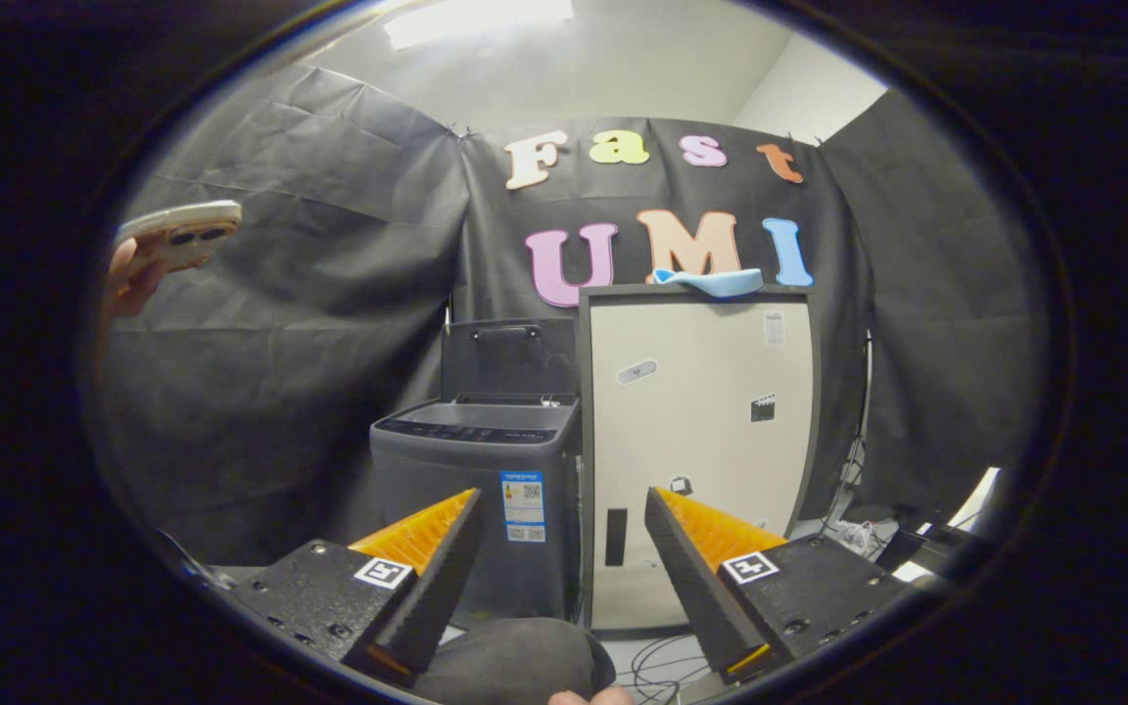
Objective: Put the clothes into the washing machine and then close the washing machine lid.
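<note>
- Gripper (562,494) fingers spread apart, clamped on nothing.
- Beyond them: washing machine (474,490), lid (507,357) upright, beside a cabinet (701,431).
- Hand (128,279) holding a phone (177,235).

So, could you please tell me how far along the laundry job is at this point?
Barely begun. The washing machine stands beyond the fingers with its lid raised, ready for loading. The gripper is open and holds nothing. Still left: loading the clothes and closing the lid.
</note>
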